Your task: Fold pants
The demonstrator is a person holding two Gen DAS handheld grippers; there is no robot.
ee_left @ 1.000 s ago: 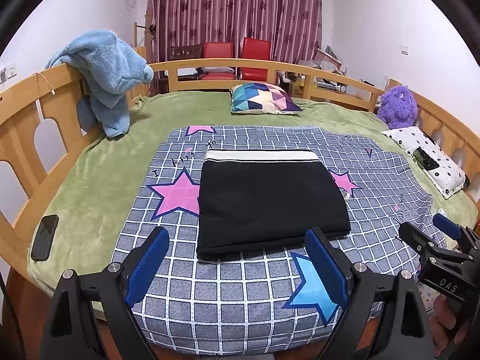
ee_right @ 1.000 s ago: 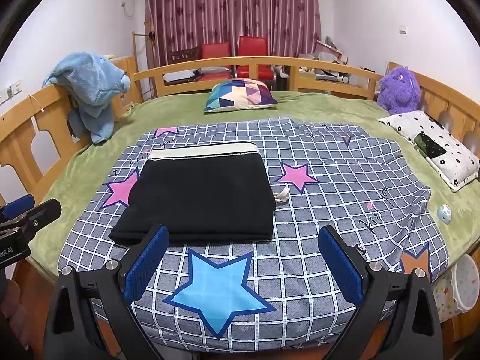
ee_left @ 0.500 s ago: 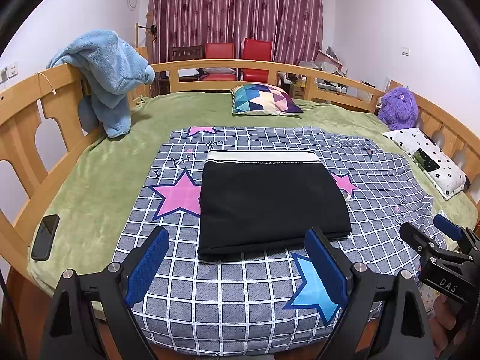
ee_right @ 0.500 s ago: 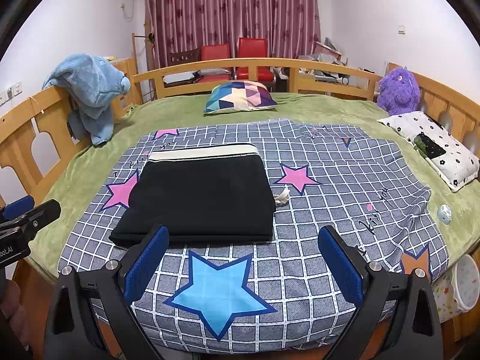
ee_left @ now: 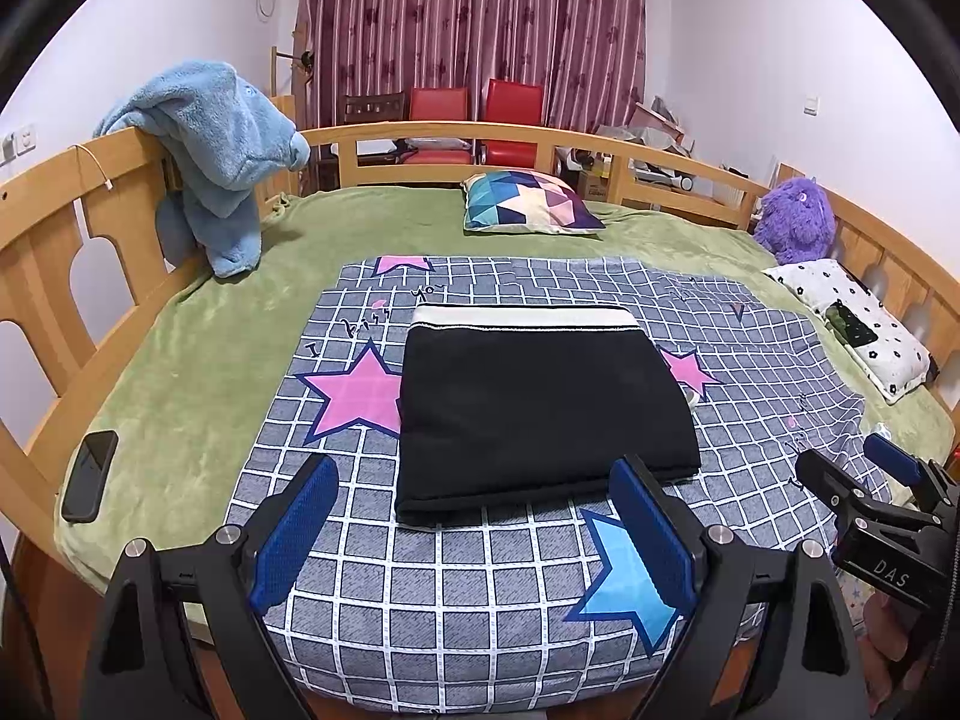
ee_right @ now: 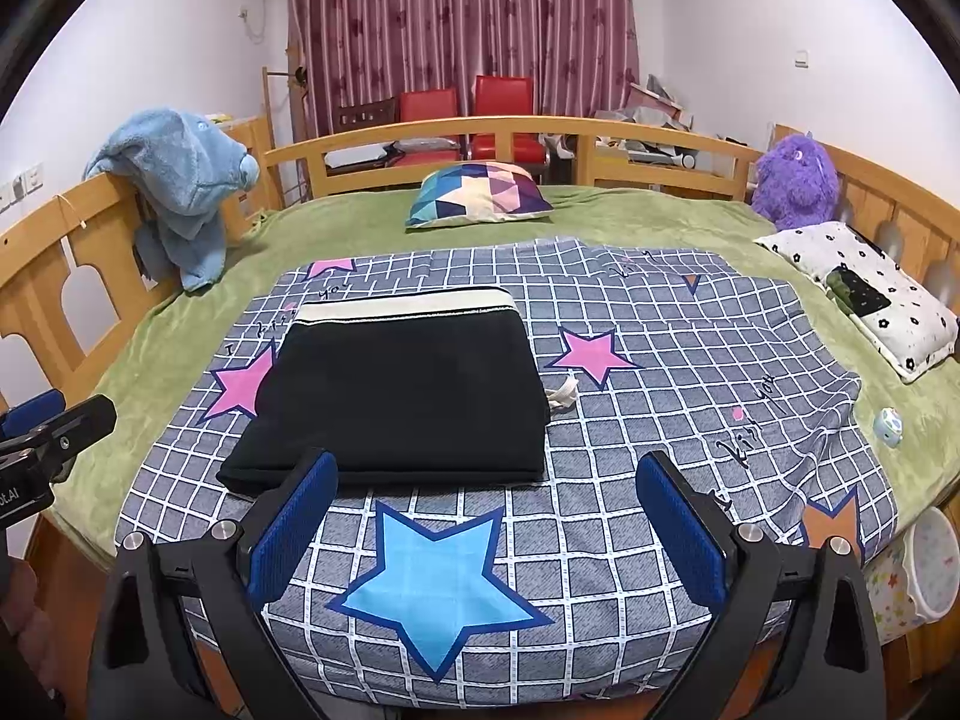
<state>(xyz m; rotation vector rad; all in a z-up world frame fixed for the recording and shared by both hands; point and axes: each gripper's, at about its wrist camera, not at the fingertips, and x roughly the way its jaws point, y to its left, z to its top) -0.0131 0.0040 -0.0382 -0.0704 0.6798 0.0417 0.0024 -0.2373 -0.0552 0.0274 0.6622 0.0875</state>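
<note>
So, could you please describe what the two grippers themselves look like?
Both match: the left gripper and right gripper have black angular frames, silver bolts and two flat fingers with textured blue pads. White lettering reading DAS marks the right one's body.

The black pants [ee_right: 402,402] lie folded into a flat rectangle left of frame centre, on a grey checked sheet [ee_right: 660,408] with stars, their cream waistband toward the top. The right gripper [ee_right: 483,531] fills the bottom, blue pads wide apart, empty. The left gripper [ee_right: 42,444] pokes in at the left edge.
</note>
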